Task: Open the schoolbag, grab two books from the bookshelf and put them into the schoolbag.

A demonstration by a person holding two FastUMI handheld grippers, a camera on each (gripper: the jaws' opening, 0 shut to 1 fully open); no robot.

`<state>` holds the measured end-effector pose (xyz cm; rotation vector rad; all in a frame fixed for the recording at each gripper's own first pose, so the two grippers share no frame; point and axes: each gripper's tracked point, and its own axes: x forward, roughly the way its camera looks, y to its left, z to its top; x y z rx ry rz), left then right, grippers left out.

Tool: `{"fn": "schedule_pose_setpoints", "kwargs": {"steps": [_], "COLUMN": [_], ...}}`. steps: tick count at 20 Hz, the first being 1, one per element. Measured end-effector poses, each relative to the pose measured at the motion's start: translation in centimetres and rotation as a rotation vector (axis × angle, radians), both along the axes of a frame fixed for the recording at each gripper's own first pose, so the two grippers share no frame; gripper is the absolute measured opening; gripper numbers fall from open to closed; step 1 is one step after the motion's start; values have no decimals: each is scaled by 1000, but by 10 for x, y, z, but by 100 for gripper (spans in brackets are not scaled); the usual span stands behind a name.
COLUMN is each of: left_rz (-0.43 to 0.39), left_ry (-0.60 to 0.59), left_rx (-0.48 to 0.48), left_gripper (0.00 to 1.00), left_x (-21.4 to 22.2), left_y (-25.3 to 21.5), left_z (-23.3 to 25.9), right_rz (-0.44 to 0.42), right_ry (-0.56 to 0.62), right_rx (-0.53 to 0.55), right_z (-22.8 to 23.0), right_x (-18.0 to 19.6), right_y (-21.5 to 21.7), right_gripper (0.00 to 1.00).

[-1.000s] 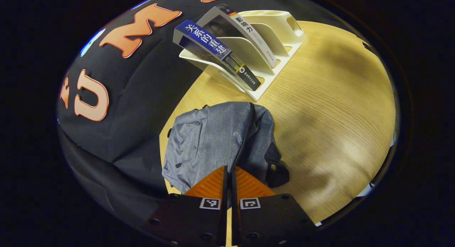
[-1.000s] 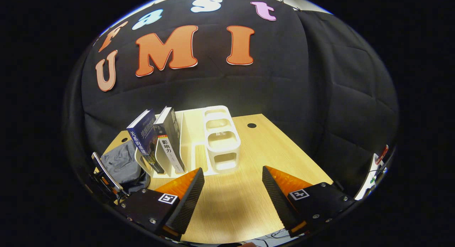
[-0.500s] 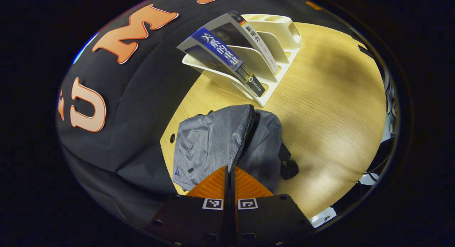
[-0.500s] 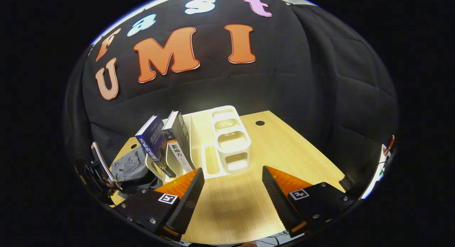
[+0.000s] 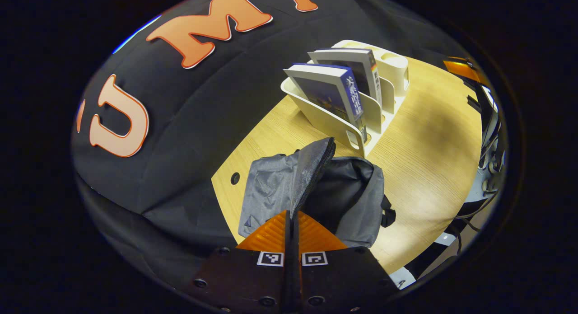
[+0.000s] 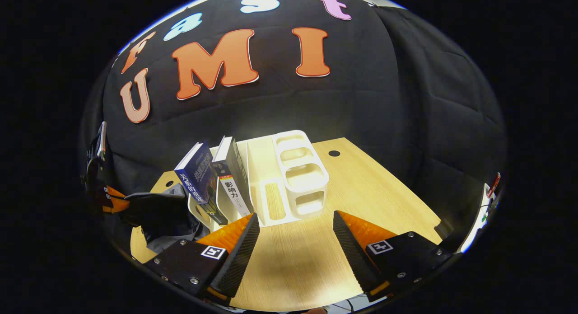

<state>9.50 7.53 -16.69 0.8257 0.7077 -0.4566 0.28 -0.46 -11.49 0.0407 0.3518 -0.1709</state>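
Note:
The grey schoolbag [image 5: 356, 201] lies on the wooden table, its zippered flap [image 5: 289, 178] pulled up so the dark inside shows. My left gripper [image 5: 292, 219] is shut on that flap's zipper edge. Behind the bag stands the white bookshelf [image 5: 325, 115] with a blue book [image 5: 329, 90] and a second, dark book [image 5: 356, 65] leaning in its slots. In the right gripper view, my right gripper [image 6: 295, 228] hangs open over the table just before the bookshelf [image 6: 298, 169], nothing between its fingers. The blue book [image 6: 196, 178] and dark book [image 6: 232, 174] stand left of it, the schoolbag [image 6: 158, 212] farther left.
The table [image 6: 361, 187] has a round cable hole [image 6: 334, 153] at its far right and another hole [image 5: 235, 178] beside the bag. The black cloth wall closes the back and sides. Cables hang past the table's right edge [image 5: 487, 169].
My left gripper has lifted the bag's flap upward, so the bag gapes open. The right gripper has edged slightly closer to the bookshelf and stays open.

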Motion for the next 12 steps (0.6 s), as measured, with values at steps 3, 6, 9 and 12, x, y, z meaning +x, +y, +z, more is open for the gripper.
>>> {"fn": "schedule_pose_setpoints", "kwargs": {"steps": [3, 6, 9, 12], "left_rz": [0, -12, -17, -28], "left_ry": [31, 26, 8, -16], "left_rx": [-29, -30, -22, -26], "left_gripper": [1, 0, 1, 1], "left_x": [16, 36, 54, 68], "left_y": [10, 19, 29, 33], "left_z": [22, 38, 55, 66], "right_rz": [-14, -33, -54, -41], "right_ry": [-10, -19, -11, -13], "right_rx": [12, 8, 1, 26], "right_z": [5, 10, 12, 21], "right_x": [-4, -6, -12, -10], "right_y": [6, 10, 17, 37], "right_gripper": [98, 98, 98, 98]}}
